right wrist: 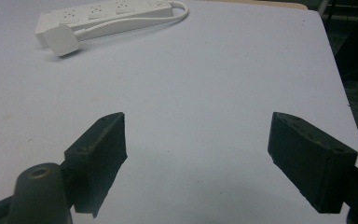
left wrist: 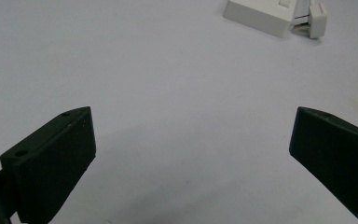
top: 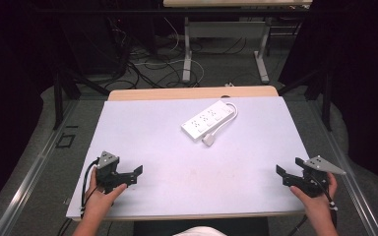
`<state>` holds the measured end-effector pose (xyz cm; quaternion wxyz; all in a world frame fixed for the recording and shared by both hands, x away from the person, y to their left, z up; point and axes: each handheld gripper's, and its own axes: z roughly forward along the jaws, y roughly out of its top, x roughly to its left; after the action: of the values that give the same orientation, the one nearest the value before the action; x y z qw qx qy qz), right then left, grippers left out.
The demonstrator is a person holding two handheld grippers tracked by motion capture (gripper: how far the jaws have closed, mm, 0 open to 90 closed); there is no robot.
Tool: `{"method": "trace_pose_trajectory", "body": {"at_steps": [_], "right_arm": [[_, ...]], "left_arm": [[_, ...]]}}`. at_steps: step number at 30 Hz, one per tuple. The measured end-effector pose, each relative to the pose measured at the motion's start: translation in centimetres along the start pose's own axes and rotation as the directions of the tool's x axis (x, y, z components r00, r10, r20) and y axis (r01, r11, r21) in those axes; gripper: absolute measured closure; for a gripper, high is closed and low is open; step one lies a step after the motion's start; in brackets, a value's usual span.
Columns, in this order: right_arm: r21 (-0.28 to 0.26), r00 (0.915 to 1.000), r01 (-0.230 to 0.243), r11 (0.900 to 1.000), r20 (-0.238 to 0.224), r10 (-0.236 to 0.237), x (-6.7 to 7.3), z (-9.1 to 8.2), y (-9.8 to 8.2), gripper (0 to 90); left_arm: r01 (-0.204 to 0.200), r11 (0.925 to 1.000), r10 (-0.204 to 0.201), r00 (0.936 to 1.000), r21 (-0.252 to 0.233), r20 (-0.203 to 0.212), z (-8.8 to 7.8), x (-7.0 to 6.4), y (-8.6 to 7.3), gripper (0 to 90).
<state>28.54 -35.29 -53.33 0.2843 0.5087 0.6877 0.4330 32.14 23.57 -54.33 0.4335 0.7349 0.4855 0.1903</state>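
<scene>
Lying mid-table, power strip (top: 208,119) well apart from left gripper (top: 128,173), right gripper (top: 289,173); both jaws spread, empty.

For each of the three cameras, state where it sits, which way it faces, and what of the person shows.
High view: above the person's side, facing forward and down on the table; forearms, left gripper, right gripper.
Left gripper view: rides the left gripper, looking toward the power strip; open jaws.
Right gripper view: rides the right gripper, facing the strip; open jaws.
All share the strip and its plug.
</scene>
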Motion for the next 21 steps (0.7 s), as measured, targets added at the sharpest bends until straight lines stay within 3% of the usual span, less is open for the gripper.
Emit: {"method": "trace_pose_trajectory", "body": {"at_steps": [1,4,8,13,17,21], "right_arm": [[-0.016,0.9999,-0.012,1.000,0.000,0.012,0.0,0.2,0.1,18.4],[-0.013,0.9999,0.010,1.000,0.007,-0.010,0.0,0.2,0.1,19.2],[-0.021,0.9973,0.070,0.997,-0.022,-0.071,0.4,0.5,0.2,25.0],[-0.041,0.9944,0.096,0.994,-0.039,-0.098,1.0,0.6,0.6,25.3],[-0.024,0.9948,0.094,0.995,-0.038,-0.095,1.6,0.7,1.1,27.0],[-0.045,0.9948,0.091,0.995,-0.040,-0.093,2.0,1.2,1.6,27.0]], "left_arm": [[-0.007,0.9999,0.007,1.0000,0.008,0.003,0.0,0.0,0.0,0.2],[-0.013,0.9998,0.013,0.9999,0.013,0.007,0.1,-0.1,-0.1,0.3],[-0.024,0.9997,0.024,0.9996,0.009,0.013,-0.1,-0.2,-0.1,0.3],[-0.017,0.9998,0.017,0.9998,-0.005,0.012,-0.6,-0.5,-0.3,0.3],[-0.010,0.9998,0.010,0.9999,-0.016,0.007,-0.7,-0.4,-0.3,0.5],[-0.019,0.9998,0.019,0.9998,-0.011,0.006,-0.6,-0.5,-0.3,1.4]]}}
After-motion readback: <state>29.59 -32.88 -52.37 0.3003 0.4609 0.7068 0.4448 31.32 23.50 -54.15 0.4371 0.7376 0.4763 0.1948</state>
